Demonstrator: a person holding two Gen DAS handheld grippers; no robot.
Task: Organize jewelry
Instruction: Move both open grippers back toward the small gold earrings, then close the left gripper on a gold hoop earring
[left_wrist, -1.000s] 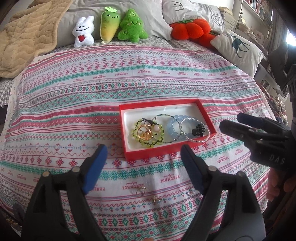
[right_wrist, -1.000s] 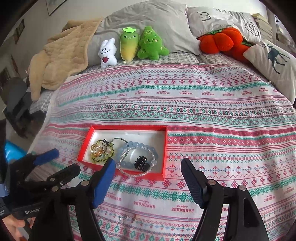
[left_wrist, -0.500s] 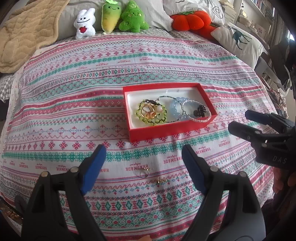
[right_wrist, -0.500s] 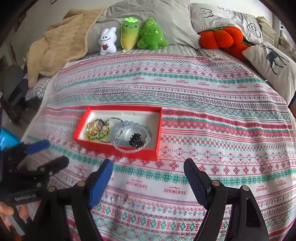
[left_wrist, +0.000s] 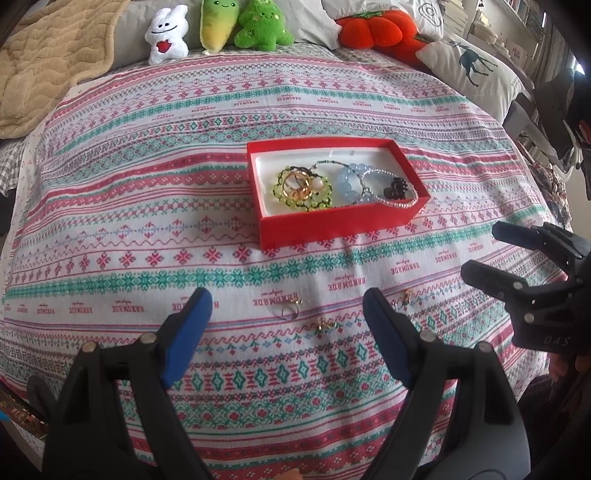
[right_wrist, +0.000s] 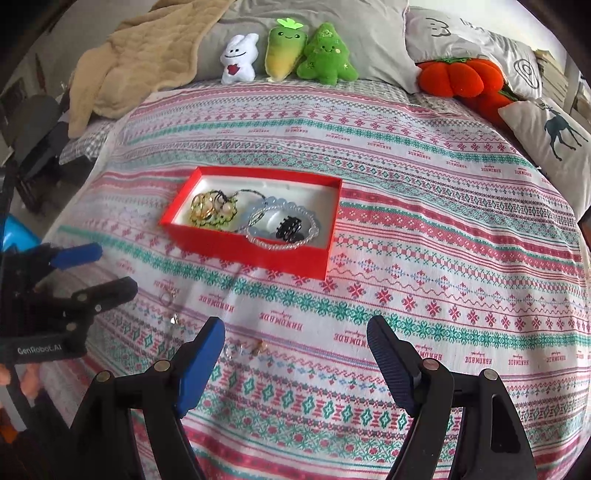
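A red box (left_wrist: 334, 220) (right_wrist: 243, 245) sits mid-bed holding a green beaded bracelet (left_wrist: 301, 190), gold rings, a blue bead bracelet (left_wrist: 349, 181), a clear bead bracelet (right_wrist: 282, 230) and a black clip (right_wrist: 288, 227). Loose on the cover near me lie a ring (left_wrist: 290, 308) (right_wrist: 168, 295), a gold earring (left_wrist: 325, 324) (right_wrist: 173, 318) and another small piece (left_wrist: 406, 295) (right_wrist: 255, 347). My left gripper (left_wrist: 286, 306) is open and empty, just above the ring. My right gripper (right_wrist: 295, 336) is open and empty, with the small piece near its left finger.
The patterned bedcover (left_wrist: 147, 206) spans the bed. Plush toys (left_wrist: 218, 26) (right_wrist: 288, 51), an orange pumpkin cushion (right_wrist: 454, 77), a deer pillow (left_wrist: 472, 66) and a beige blanket (right_wrist: 140, 55) line the far side. A dark chair (right_wrist: 33, 140) stands left of the bed.
Both grippers have pulled back toward me and tilted down. The box now sits higher in both views, and the loose pieces have come between the fingers. Both stayed open.
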